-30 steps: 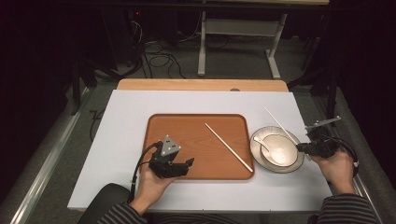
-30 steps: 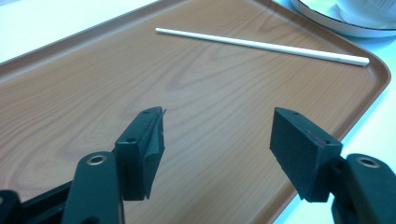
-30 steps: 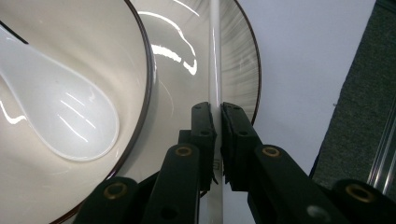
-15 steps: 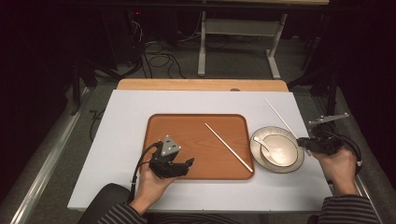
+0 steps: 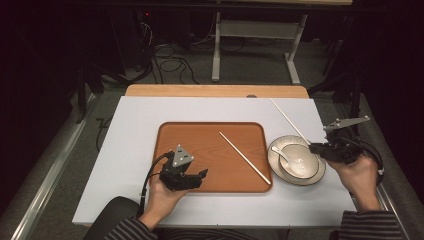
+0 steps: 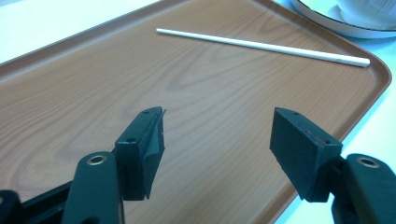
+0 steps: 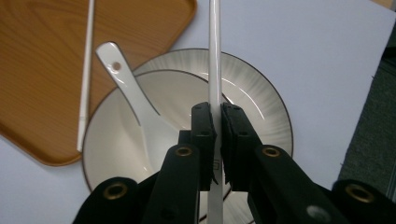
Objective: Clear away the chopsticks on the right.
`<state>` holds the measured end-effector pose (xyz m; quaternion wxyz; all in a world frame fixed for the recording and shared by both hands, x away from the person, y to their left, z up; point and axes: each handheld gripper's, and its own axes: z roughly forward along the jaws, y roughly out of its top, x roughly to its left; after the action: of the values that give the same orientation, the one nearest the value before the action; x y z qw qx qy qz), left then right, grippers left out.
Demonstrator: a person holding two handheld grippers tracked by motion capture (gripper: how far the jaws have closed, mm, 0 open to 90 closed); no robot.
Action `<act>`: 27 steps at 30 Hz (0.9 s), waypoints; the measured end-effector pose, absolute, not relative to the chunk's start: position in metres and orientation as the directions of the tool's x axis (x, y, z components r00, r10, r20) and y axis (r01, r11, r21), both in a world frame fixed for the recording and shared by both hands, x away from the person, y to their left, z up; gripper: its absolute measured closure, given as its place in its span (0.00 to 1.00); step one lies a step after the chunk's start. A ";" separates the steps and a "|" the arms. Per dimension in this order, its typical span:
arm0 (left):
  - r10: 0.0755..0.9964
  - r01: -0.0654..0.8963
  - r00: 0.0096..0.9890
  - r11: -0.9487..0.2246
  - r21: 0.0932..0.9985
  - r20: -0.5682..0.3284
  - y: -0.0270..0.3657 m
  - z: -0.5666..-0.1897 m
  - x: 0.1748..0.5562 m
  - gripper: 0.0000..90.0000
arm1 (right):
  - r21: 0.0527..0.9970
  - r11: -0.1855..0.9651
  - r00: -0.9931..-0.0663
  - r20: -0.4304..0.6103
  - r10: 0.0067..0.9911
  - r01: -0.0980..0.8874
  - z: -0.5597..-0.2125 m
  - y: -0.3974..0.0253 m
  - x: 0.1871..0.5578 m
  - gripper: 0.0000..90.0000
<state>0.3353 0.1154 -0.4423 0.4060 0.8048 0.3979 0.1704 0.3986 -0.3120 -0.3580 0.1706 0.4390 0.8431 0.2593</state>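
Note:
A white chopstick [image 5: 290,120] slants up over the white table from my right gripper [image 5: 313,146], which is shut on its near end. In the right gripper view the jaws [image 7: 217,109] pinch the chopstick [image 7: 215,51] above a bowl [image 7: 140,140] that holds a white spoon [image 7: 122,84] and sits on a striped plate [image 7: 261,93]. A second chopstick [image 5: 245,158] lies on the brown tray [image 5: 200,140]. My left gripper [image 5: 203,174] hovers open over the tray's near part [image 6: 93,93], with nothing between its fingers; the tray's chopstick [image 6: 261,45] lies beyond it.
The plate [image 5: 320,175] stands right beside the tray's right edge on the white table [image 5: 130,140]. A wooden board [image 5: 215,91] runs along the far edge. Cables and table legs [image 5: 217,45] fill the dark floor behind.
My right gripper has drawn slightly away and upward with the chopstick, whose far tip has swung left and farther off. The left gripper and the tray's chopstick have stayed still.

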 end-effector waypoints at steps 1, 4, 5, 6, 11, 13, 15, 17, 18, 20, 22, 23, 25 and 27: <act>0.779 0.502 0.625 -0.354 0.789 -0.049 0.115 -0.442 0.335 0.40 | 0.589 0.486 -0.563 -0.062 0.824 0.646 -0.356 -0.309 0.398 0.95; 0.779 0.502 0.625 -0.352 0.790 -0.050 0.116 -0.442 0.335 0.40 | 0.594 0.505 -0.586 -0.067 0.807 0.627 -0.351 -0.299 0.394 0.95; 0.778 0.502 0.626 -0.353 0.790 -0.050 0.116 -0.442 0.335 0.40 | 0.594 0.514 -0.601 -0.063 0.797 0.619 -0.348 -0.293 0.392 0.95; 0.778 0.502 0.626 -0.353 0.790 -0.050 0.116 -0.442 0.335 0.40 | 0.594 0.515 -0.604 -0.060 0.794 0.618 -0.348 -0.291 0.392 0.95; 0.778 0.502 0.626 -0.351 0.791 -0.051 0.116 -0.442 0.335 0.40 | 0.589 0.549 -0.651 -0.050 0.757 0.593 -0.345 -0.268 0.387 0.95; 0.779 0.501 0.625 -0.350 0.791 -0.052 0.117 -0.441 0.335 0.40 | 0.586 0.563 -0.670 -0.046 0.741 0.583 -0.345 -0.258 0.385 0.95; 0.780 0.501 0.623 -0.343 0.794 -0.056 0.117 -0.441 0.335 0.40 | 0.593 0.568 -0.690 -0.029 0.723 0.571 -0.345 -0.247 0.383 0.95; 0.780 0.501 0.623 -0.343 0.795 -0.056 0.117 -0.441 0.335 0.40 | 0.591 0.580 -0.712 -0.013 0.702 0.561 -0.347 -0.232 0.381 0.95; 0.780 0.501 0.623 -0.343 0.795 -0.056 0.117 -0.441 0.335 0.40 | 0.586 0.584 -0.720 -0.003 0.694 0.561 -0.349 -0.226 0.380 0.95; 0.778 0.499 0.626 -0.348 0.794 -0.052 0.118 -0.440 0.335 0.40 | 0.580 0.589 -0.727 0.008 0.687 0.563 -0.351 -0.220 0.380 0.95; 0.778 0.498 0.626 -0.347 0.795 -0.052 0.118 -0.440 0.334 0.40 | 0.558 0.606 -0.736 0.011 0.677 0.566 -0.359 -0.208 0.381 0.95; 0.780 0.498 0.624 -0.343 0.797 -0.054 0.118 -0.440 0.334 0.40 | 0.548 0.615 -0.739 0.007 0.674 0.566 -0.363 -0.203 0.381 0.95; 0.779 0.497 0.624 -0.342 0.798 -0.054 0.118 -0.440 0.334 0.40 | 0.522 0.626 -0.740 0.015 0.672 0.579 -0.372 -0.193 0.383 0.95; 0.779 0.497 0.624 -0.342 0.798 -0.054 0.118 -0.440 0.334 0.40 | 0.497 0.641 -0.745 0.017 0.667 0.585 -0.382 -0.184 0.383 0.95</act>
<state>0.3339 0.1183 -0.4397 0.4127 0.8011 0.3982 0.1712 0.3835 -0.1840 -0.3823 0.0844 0.3469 0.9018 0.2433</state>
